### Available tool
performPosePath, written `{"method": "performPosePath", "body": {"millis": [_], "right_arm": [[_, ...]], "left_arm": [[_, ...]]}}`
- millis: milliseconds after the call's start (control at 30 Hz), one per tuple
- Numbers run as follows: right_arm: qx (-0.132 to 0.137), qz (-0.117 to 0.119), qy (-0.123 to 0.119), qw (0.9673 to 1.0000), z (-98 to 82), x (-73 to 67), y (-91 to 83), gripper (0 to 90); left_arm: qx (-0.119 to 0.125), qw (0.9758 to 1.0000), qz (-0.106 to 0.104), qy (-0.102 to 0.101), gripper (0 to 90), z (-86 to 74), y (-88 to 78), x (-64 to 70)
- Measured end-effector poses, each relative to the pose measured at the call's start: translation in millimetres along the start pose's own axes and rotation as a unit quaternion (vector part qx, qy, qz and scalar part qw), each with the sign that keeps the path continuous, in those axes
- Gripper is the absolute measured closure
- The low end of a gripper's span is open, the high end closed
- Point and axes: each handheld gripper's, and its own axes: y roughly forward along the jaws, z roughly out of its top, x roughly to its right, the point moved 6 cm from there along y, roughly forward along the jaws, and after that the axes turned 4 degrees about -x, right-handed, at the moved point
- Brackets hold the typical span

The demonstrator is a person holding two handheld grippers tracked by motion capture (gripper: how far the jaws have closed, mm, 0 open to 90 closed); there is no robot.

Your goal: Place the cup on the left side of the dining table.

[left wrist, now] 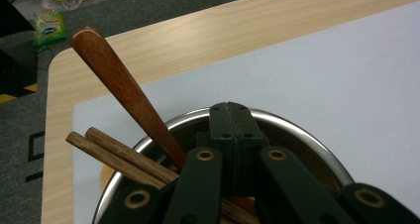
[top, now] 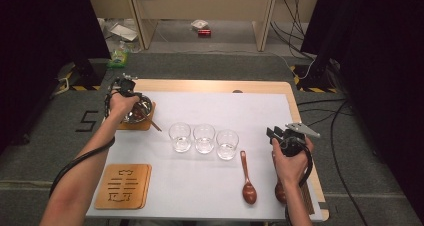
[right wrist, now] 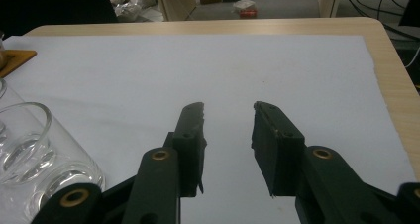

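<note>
The metal bowl [left wrist: 297, 135] sits on a wooden coaster [top: 136, 122] near the table's [top: 215, 86] far left corner and contains a wooden spoon [left wrist: 124, 87] and chopsticks [left wrist: 119, 154] that lean over its rim. The left gripper [left wrist: 231, 116] is positioned over the bowl with its jaws fully clenched, nothing visible between them. The right gripper [right wrist: 229, 116] is held near the table's right edge, jaws partly apart and empty above the white mat [right wrist: 247, 65], just beside three glasses [top: 203, 138] and a second spoon [top: 247, 178].
</note>
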Motion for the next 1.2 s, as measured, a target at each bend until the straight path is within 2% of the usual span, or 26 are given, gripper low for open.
{"method": "performPosePath", "body": {"millis": [667,1200], "right_arm": [[-0.002,0.002,-0.003,1.0,-0.7,-3.3,2.3,65.3],[-0.003,0.003,-0.006,1.0,-0.6,-3.6,3.0,65.3]], "left_arm": [[-0.018,0.9996,0.006,-0.019,89.4,-13.0,1.9,-16.9],[-0.038,0.9989,0.013,-0.025,89.4,-25.6,-7.1,-26.5]]}}
